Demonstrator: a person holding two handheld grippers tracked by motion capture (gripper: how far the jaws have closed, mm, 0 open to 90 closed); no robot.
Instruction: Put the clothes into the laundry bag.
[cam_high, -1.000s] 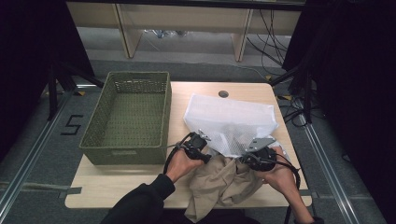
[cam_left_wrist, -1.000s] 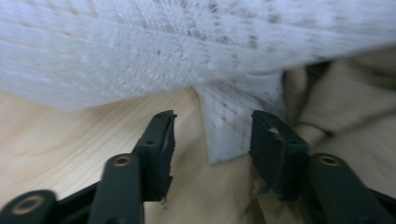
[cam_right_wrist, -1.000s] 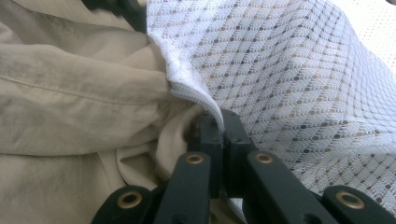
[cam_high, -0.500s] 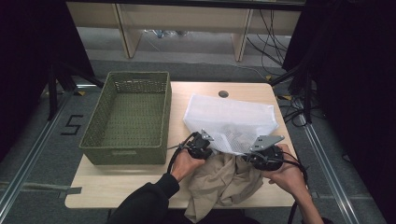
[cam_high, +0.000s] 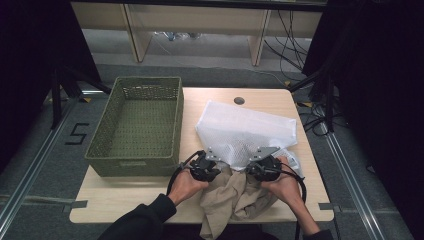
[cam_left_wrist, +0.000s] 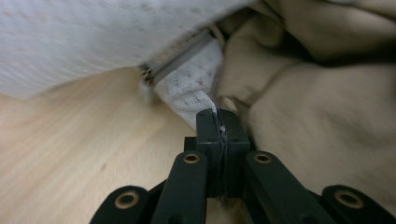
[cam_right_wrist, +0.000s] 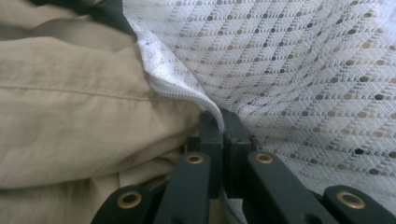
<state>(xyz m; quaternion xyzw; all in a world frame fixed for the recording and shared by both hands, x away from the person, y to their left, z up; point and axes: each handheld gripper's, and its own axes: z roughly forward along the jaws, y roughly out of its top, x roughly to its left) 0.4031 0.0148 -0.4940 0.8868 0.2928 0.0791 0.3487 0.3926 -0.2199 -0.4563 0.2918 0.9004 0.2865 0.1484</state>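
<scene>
Both sets of fingers grip the white mesh bag's (cam_high: 245, 131) near open edge, left gripper (cam_high: 204, 165) and right gripper (cam_high: 264, 165) flanking the beige garment (cam_high: 232, 197), which lies just nearer.

Light wood table (cam_high: 150, 202) w/ a round dark grommet (cam_high: 239, 100) near its far edge. Grey floor (cam_high: 45, 150), a taped "5" (cam_high: 76, 134) at left (black on grey). Pale shelf unit (cam_high: 195, 20) behind; cables (cam_high: 292, 37) trail at right. Black curtains (cam_high: 30, 45) both sides.
</scene>
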